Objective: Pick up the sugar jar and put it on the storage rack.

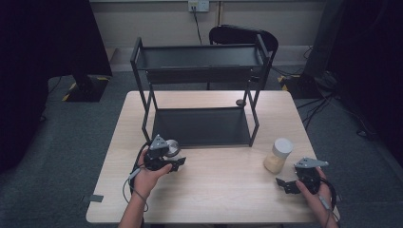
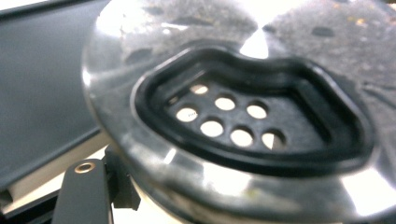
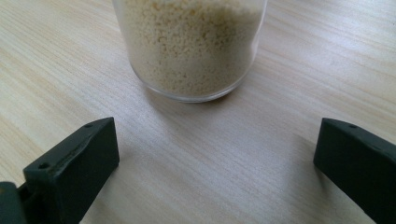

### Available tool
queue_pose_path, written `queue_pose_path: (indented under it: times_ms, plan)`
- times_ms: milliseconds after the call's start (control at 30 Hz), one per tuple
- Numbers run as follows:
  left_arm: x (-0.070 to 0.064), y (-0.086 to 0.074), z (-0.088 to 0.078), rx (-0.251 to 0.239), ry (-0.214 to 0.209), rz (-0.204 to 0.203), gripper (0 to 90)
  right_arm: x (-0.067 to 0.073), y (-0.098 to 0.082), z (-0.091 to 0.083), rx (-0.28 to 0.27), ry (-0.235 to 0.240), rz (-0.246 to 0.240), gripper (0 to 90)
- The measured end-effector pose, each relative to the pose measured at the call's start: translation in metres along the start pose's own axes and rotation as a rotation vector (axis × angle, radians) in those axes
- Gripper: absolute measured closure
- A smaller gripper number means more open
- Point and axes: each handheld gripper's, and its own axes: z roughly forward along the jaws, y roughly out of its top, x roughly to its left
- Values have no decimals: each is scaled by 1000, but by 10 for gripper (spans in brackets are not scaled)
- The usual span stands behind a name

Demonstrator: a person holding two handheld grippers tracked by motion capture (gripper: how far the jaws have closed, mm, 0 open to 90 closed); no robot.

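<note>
The left gripper (image 1: 167, 160) was clenched on a shiny metal shaker lid (image 2: 243, 116), whose black-rimmed recess with round holes faced its camera up close; from above, the lid (image 1: 172, 148) sat just in front of the lower shelf of the black two-tier rack (image 1: 199, 126) at the back of the desk (image 1: 223, 190). The right gripper (image 1: 289, 185) rested low near the desk's right edge, its fingers (image 3: 70, 168) released and spread wide. Just beyond them a clear jar (image 3: 191, 51) of pale yellow grains, white-capped, stood upright on the desk, apart from both fingers
</note>
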Motion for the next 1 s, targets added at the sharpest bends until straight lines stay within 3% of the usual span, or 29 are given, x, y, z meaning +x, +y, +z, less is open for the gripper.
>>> queue_pose_path:
  times_ms: [1000]
  plan:
    - [5,72,3,-18,-17,41,302,0,0,0,-1,0,0,0]
